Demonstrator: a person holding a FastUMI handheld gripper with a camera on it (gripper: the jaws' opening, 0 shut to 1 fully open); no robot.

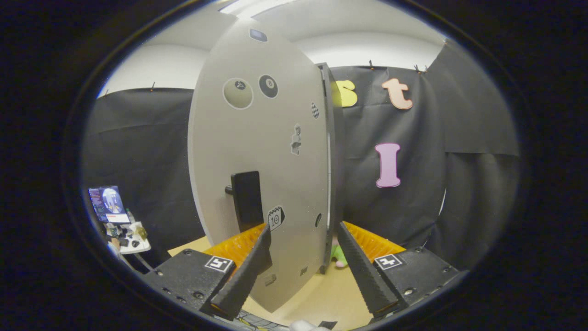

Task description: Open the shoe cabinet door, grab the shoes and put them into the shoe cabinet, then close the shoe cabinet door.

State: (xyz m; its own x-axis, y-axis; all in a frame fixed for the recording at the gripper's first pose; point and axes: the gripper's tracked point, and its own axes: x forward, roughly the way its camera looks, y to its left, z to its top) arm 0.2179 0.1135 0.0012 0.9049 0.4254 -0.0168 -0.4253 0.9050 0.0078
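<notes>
- Claw (303, 257) stood open, its fingers spread wide and gripping nothing.
- Shoe cabinet door (257, 151) rose just ahead of the fingers, its lower edge reaching down into the gap between them; contact with the left finger could not be judged.
- Door swung partly ajar, seen at a slant. A dark cabinet frame (331, 138) showed along its right edge.
- Door handle (247, 200): flat black rectangular plate on a short stub, standing off the panel just above the left finger's tip.
- Door surface was a smooth, matte, light grey panel, bowed by the lens. Small stickers (250, 89) were scattered over it, among them two round ones near the top and a small calendar-like one beside the handle.
- Finger inner faces were ribbed, with fine saw-tooth ridges; each finger body carried a square marker tag.
- Something small, green and pink (339, 256), lay low beyond the door's edge, beside the right finger; too hidden to identify.
- Tabletop (317, 294) under the door was pale, smooth wood tone.
- Far off beyond the left finger, a lit screen (108, 203) stood above a cluttered small white table (131, 239).
</notes>
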